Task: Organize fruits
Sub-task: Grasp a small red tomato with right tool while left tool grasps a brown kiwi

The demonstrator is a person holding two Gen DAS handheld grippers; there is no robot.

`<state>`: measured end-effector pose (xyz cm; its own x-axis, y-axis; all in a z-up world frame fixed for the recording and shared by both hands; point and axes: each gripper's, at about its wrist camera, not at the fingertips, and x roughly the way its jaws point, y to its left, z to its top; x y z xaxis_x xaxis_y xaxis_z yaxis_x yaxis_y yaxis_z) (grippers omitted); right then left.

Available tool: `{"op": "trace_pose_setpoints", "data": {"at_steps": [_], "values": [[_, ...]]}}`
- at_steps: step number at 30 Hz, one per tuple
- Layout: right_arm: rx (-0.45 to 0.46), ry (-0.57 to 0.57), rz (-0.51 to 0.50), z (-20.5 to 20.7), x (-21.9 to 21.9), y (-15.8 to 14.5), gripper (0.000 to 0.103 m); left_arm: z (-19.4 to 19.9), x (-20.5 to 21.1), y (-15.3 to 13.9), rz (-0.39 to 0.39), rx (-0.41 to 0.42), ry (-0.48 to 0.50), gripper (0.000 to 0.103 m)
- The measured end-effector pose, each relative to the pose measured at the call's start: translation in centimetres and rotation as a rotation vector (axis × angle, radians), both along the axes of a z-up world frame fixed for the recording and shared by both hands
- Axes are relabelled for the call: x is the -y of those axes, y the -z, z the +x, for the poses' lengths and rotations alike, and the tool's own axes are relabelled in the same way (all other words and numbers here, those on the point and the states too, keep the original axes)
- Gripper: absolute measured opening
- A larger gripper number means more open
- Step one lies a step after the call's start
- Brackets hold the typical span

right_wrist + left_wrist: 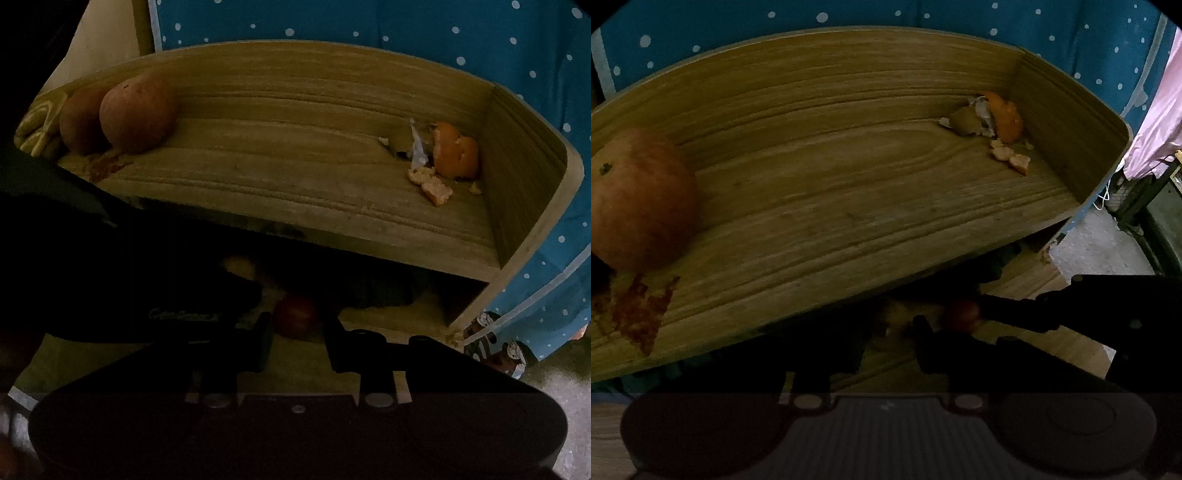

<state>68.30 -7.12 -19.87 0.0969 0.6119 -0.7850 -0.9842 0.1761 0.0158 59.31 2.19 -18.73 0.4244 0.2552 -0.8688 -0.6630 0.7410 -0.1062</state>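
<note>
Shadow covers the lower shelf, where a small red fruit (295,320) sits between my right gripper's (298,341) jaws, which stand apart on either side of it; whether they touch it I cannot tell. It is round, with no clear long axis. On the wooden shelf (295,192) above, two larger apples (138,110) lie at the left, orange peel (456,155) at the right. My left gripper's (886,354) jaws are too dark to judge.

The right tongs (297,343) are matte black with two flat rectangular fingers (264,341), round silver bolts behind them, a small centre screw and a wide rounded dark housing.
</note>
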Motion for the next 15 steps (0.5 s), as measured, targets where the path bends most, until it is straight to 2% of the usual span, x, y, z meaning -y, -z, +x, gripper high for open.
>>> {"op": "trace_pose_setpoints", "data": {"at_steps": [5,15], "values": [[0.002,-0.012,0.006,0.0,0.1,0.1,0.028,-0.2,0.0,0.0,0.000,0.001,0.001,0.028],[0.018,-0.014,-0.003,-0.6,0.4,-0.1,0.026,-1.5,0.3,-0.4,-0.001,0.019,0.009,0.027]]}}
